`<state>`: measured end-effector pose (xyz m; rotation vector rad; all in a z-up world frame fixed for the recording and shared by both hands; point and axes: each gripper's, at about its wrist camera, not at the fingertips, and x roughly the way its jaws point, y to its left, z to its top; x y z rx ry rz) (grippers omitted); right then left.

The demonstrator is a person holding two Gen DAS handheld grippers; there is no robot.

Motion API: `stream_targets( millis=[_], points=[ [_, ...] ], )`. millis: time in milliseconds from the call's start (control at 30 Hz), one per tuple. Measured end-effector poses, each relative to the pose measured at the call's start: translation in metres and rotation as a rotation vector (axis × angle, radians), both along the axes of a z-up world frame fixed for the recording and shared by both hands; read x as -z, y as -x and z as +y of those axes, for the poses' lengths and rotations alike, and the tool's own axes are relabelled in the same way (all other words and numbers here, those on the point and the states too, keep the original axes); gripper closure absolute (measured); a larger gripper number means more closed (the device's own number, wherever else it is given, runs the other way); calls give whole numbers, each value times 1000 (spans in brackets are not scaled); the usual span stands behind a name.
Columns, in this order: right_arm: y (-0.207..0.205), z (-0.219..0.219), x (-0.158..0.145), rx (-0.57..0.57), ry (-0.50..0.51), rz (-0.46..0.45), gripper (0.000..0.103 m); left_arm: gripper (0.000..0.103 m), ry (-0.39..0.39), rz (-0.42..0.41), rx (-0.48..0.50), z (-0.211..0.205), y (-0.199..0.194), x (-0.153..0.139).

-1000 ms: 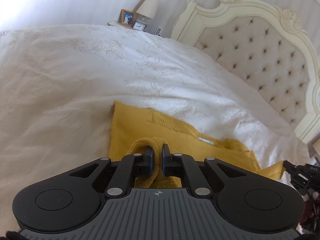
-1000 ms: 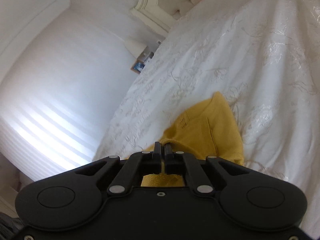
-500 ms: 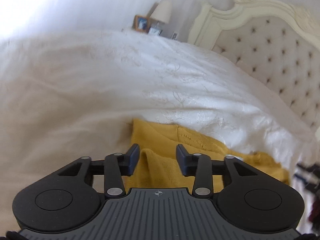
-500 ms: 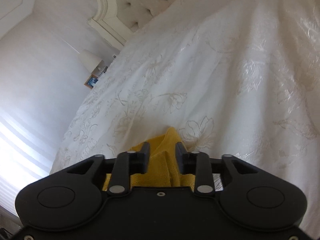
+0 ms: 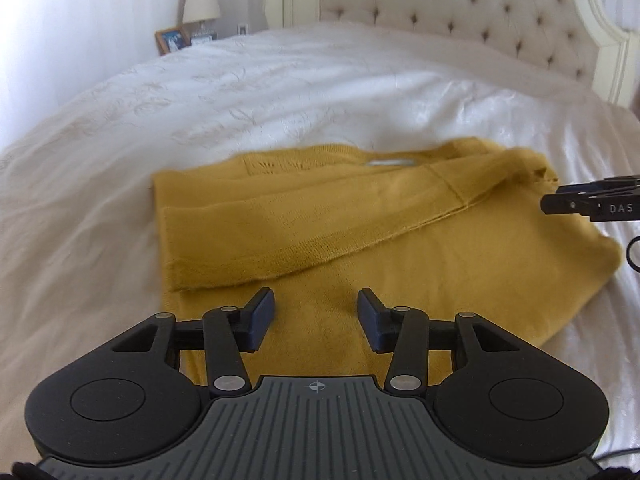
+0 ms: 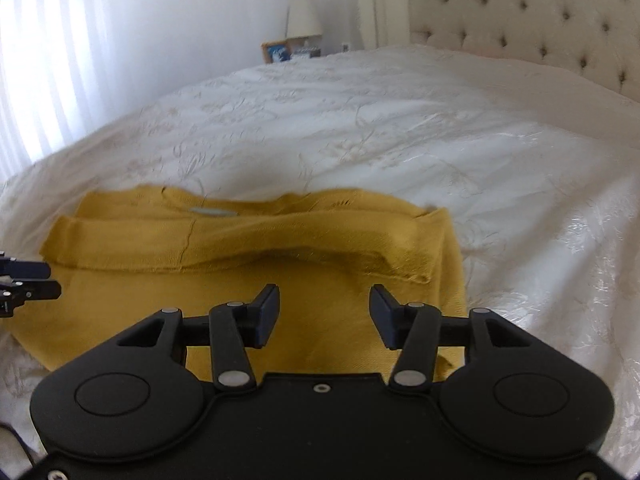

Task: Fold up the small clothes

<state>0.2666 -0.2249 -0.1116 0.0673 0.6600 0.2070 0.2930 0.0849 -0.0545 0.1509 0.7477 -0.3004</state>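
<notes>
While the yellow sweater [image 5: 400,240] is lying flat on the bed [image 5: 280,92], half folded with its long axis running from side to side, the left gripper [image 5: 316,316] is hovering over its left part with fingers spread and empty. The right gripper [image 6: 324,314] is opening over the right part, pinching nothing.

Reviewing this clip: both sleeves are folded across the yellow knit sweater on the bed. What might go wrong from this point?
1. The folded sleeve lies loose across the mustard-yellow knit sweater; lifting the hem for the next fold may let it slide off.
2. The left tool is open and empty, and the right tool is opening with nothing between its pads; closing low could pinch the white embroidered bedspread along with the knit.
</notes>
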Motion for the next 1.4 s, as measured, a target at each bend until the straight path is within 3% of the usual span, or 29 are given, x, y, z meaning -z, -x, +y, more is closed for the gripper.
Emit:
stream_targets(
  millis=[200,367,467,567,667,800,900,1033,1133,1267,1367,1400],
  points=[
    [-46,16,12,-27,65,88,46,59,16,12,-78,3,-64,-7],
    [-97,-10,-12,141,-32,28,46,58,58,-71,-208,19,-102,-43],
    [-99,-27,-26,196,-109,-12,46,58,63,-105,-207,23,-97,-59],
    [-78,-37,-27,186,-157,-34,46,58,56,-106,-175,21,-78,-58],
    [-52,-38,-18,151,-157,-26,46,58,56,-54,-116,15,-51,-42],
    [-10,-29,5,108,-85,27,46,58,2,63,-29,3,-5,-3],
    [24,-27,25,80,-9,83,45,53,-58,41,2,2,32,15],
    [65,-26,34,58,77,55,41,51,-25,37,-38,12,50,14],
    [75,-31,31,92,48,58,38,51,11,57,-92,16,49,4],
    [82,-47,26,143,-91,37,35,51,74,23,-133,10,49,-18],
    [83,-57,23,166,-171,8,17,44,125,15,-151,-2,46,-28],
    [82,-60,22,172,-196,6,16,44,143,20,-147,-9,44,-28]
  ],
)
